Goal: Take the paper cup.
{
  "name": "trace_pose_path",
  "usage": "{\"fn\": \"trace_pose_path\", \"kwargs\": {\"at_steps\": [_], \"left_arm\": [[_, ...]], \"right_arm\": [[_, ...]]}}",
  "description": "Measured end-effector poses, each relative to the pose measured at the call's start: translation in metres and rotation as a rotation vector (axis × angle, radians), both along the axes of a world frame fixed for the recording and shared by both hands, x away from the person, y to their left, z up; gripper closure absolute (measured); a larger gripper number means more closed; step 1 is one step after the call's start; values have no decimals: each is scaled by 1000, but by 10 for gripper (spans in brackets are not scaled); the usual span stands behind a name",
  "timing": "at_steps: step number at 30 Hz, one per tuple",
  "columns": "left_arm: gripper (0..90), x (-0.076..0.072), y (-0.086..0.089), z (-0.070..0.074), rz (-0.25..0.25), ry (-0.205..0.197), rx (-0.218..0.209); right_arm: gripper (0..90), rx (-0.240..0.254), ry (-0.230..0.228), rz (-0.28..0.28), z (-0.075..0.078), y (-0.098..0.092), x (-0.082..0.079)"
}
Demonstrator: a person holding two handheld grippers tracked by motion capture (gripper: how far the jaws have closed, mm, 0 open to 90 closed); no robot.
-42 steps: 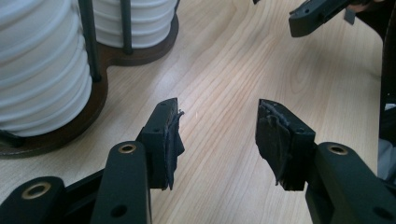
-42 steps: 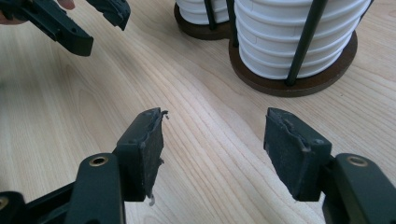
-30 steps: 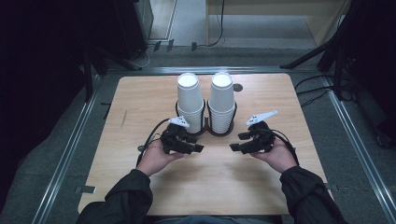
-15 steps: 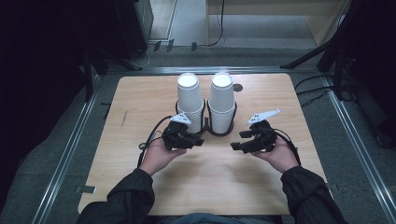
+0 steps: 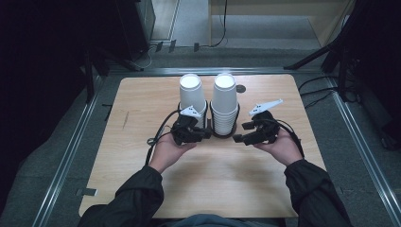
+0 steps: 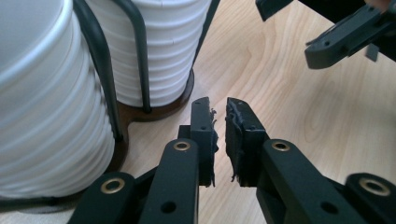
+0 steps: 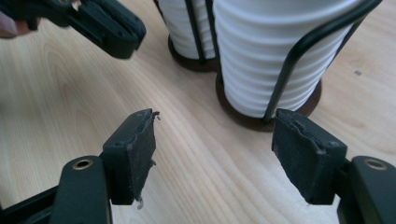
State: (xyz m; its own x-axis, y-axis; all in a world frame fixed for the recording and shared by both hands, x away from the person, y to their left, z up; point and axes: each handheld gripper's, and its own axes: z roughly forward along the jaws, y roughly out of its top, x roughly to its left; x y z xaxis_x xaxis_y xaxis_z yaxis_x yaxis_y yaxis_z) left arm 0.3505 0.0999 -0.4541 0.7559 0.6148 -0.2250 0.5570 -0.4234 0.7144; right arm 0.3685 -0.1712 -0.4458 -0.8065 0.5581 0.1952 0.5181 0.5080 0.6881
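Two tall stacks of white paper cups stand in a black wire holder (image 5: 222, 134) at the table's middle: the left stack (image 5: 191, 94) and the right stack (image 5: 224, 101). My left gripper (image 5: 205, 134) is beside the holder's left base. Its jaws have just been closing and now stand nearly together with nothing between them (image 6: 220, 109). My right gripper (image 5: 241, 132) faces it from the holder's right side. Its jaws have just been opening and stand apart, empty (image 7: 215, 116), above bare wood in front of the right stack (image 7: 275, 56).
The wooden table (image 5: 142, 104) has a small dark round spot (image 5: 241, 88) behind the cups. Metal rails run along both sides on the floor. Dark stands and cables lie beyond the table's far edge and to the right.
Both hands have lifted slightly and moved a little toward the cup holder. The cups and holder have not moved.
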Motion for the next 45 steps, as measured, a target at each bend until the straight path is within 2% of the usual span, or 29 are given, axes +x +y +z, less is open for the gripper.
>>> {"fn": "trace_pose_path", "kwargs": {"at_steps": [3, 8, 13, 15, 23, 24, 31, 34, 37, 45], "left_arm": [[855, 5, -3, 1, 18, 13, -12], [889, 11, -8, 5, 46, 10, -17], [896, 14, -14, 11, 56, 2, -5], [898, 13, -20, 17, 79, -17, 17], [898, 18, -32, 24, 130, -52, 23], [898, 17, -33, 24, 139, -72, 32], [899, 21, -36, 21, 155, -69, 36], [899, 21, -39, 20, 159, -80, 53], [899, 22, -39, 19, 161, -76, 52], [899, 23, -40, 19, 165, -79, 58]], "right_arm": [[304, -10, -11, -2, 7, 0, 5], [294, -8, -29, -7, 22, -1, 13], [273, -10, -38, -11, 34, -1, 21], [280, -1, -45, -10, 40, 0, 26], [262, -10, -78, -25, 60, 8, 40], [260, -12, -84, -20, 63, 10, 42], [235, 0, -101, -21, 73, 18, 54], [200, 1, -101, -19, 76, 25, 59], [165, 3, -114, -9, 80, 32, 62], [140, -23, -100, -5, 94, 51, 72]]}}
